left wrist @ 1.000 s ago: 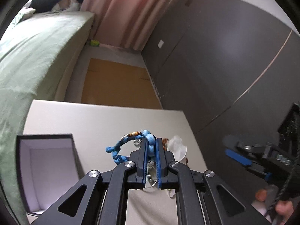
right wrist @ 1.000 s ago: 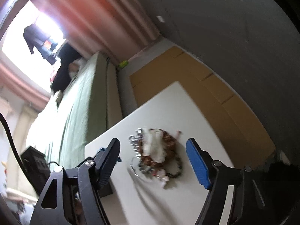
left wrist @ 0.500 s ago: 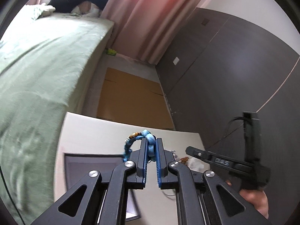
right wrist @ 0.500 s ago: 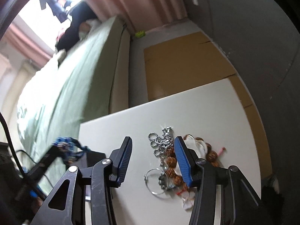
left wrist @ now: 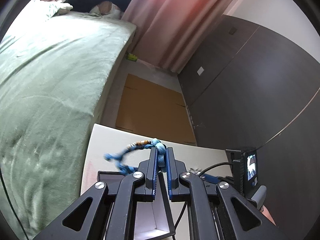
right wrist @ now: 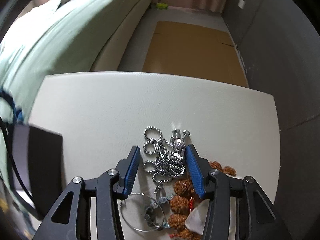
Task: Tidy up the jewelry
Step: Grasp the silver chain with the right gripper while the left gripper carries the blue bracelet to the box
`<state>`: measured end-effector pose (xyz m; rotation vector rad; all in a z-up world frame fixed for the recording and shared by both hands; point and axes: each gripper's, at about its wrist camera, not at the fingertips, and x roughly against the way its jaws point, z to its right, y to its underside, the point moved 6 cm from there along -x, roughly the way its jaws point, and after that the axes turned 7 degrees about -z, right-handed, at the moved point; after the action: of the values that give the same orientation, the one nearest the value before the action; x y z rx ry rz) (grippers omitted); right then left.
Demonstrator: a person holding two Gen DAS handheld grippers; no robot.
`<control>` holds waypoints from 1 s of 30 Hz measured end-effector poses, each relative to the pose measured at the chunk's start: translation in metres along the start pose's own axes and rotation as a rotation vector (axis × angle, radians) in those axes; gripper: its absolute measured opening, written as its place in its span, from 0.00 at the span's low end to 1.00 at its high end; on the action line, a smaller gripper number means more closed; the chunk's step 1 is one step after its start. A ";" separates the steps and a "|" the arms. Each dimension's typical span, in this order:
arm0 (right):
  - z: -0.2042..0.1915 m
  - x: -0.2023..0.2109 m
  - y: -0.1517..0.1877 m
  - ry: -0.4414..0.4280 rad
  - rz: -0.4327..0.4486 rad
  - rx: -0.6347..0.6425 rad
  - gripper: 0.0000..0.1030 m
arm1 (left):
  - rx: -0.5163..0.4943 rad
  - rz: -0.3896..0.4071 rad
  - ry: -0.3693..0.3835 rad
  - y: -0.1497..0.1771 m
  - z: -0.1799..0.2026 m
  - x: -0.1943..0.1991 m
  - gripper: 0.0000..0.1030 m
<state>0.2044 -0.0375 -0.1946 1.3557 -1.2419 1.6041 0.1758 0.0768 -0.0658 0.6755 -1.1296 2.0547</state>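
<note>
Above the box [left wrist: 160,220], left gripper [left wrist: 161,156] pinching blue braided bracelet [left wrist: 160,150] — right gripper [right wrist: 162,156] wide, straddling silver chain [right wrist: 166,160].

One blue bracelet [left wrist: 140,148], one silver chain [right wrist: 166,158], one wire hoop [right wrist: 140,212], one box [right wrist: 44,160]

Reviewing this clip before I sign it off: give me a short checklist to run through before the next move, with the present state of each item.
1. Left gripper has a firm hold on the blue bracelet: ok, shut on its thick blue part.
2. Bracelet's free end clear of snags: cannot tell, it is blurred mid-swing.
3. Open box lies below the left gripper for the drop: ok, its white inside shows under the fingers.
4. Right gripper open: ok, jaws stand wide apart.
5. Silver chain sits between the right gripper's fingers: ok.
6. Chain free of the brown bead bracelet and wire hoop: cannot tell, they lie bunched together.
</note>
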 end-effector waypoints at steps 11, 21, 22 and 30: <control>-0.002 0.032 0.008 -0.254 0.087 -0.049 0.21 | 0.042 0.023 0.006 0.012 -0.011 0.022 0.07; -0.019 0.104 0.007 -0.437 0.254 -0.096 0.21 | 0.027 0.066 0.007 0.000 -0.018 0.037 0.07; -0.021 0.110 0.003 -0.452 0.271 -0.097 0.21 | 0.030 0.069 0.009 -0.001 -0.019 0.039 0.07; -0.061 0.140 0.009 -0.577 0.344 -0.083 0.21 | 0.055 0.094 0.020 -0.004 -0.030 0.056 0.07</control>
<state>0.1466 0.0070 -0.0604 1.6859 -1.9490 1.3935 0.1400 0.1220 -0.0383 0.6378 -1.1161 2.1742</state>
